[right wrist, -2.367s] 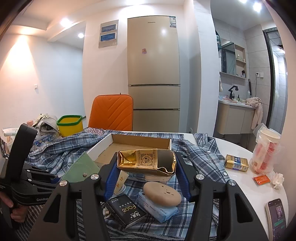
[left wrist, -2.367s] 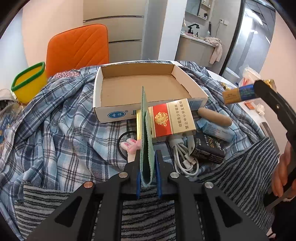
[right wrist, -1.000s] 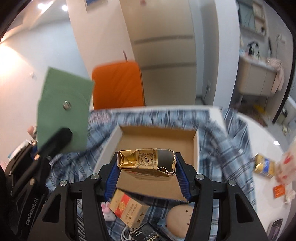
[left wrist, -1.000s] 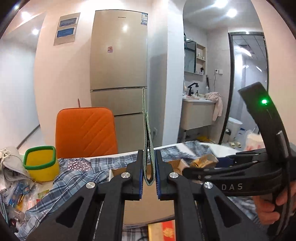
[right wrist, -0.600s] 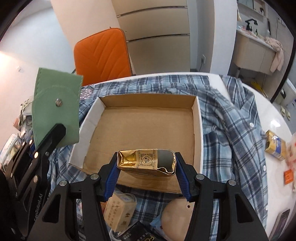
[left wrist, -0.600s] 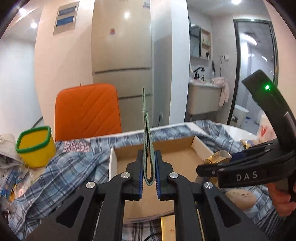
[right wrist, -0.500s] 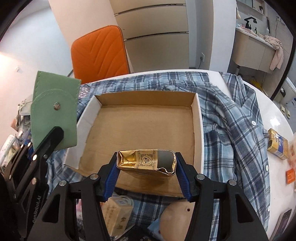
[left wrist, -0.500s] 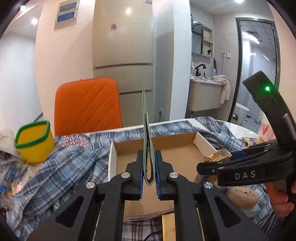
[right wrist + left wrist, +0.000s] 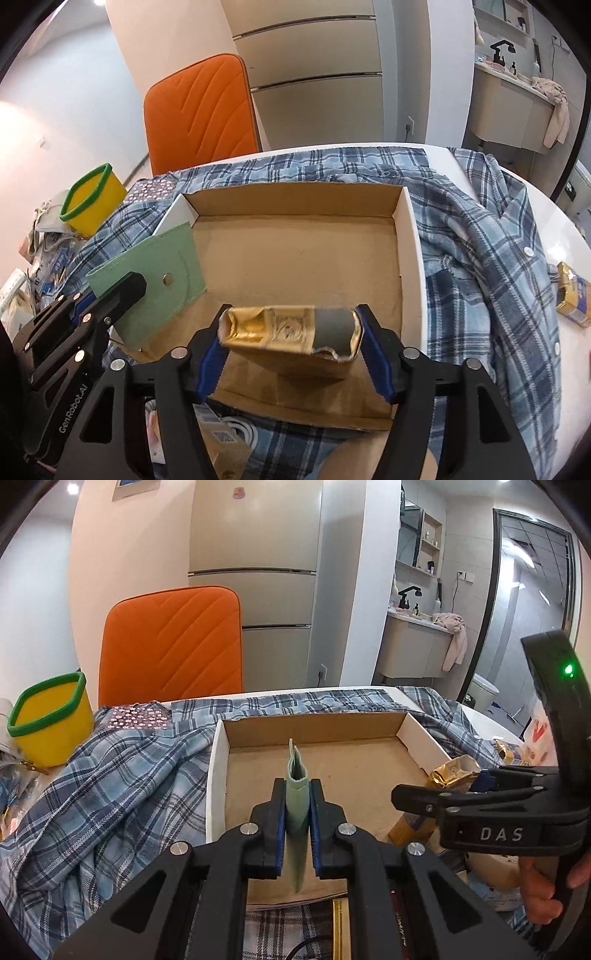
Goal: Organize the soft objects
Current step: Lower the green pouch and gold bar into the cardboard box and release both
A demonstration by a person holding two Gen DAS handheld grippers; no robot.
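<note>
**Both grippers loaded, both over the box**

The left gripper (image 9: 297, 808) is clamped on a flat green pouch (image 9: 296, 797), holding it edge-up between the blue pads; from the other side the pouch (image 9: 155, 273) shows its face and a small metal snap, and it hangs over the left wall of the cardboard box (image 9: 295, 206), tilted, with its far corner reaching in above the box floor. I can't tell whether it touches the cardboard.

The right gripper (image 9: 291, 347) has its fingers closed on the two ends of a crumpled gold packet (image 9: 290, 328) — gold foil on one side, a grey patch on the other, torn along the lower right edge. The packet lies level, above the near part of the box floor. In the left view the same packet (image 9: 452, 771) shows by the box's right wall, with a hand (image 9: 546, 890) around the gripper's handle.

The box sits on a blue plaid shirt (image 9: 480, 258) spread across a white table (image 9: 554, 206). A small gold and blue carton (image 9: 572, 293) lies apart on the table at the right. Off to the left is a yellow tub with a green rim (image 9: 92, 197), and behind the table an orange chair (image 9: 201, 110).
</note>
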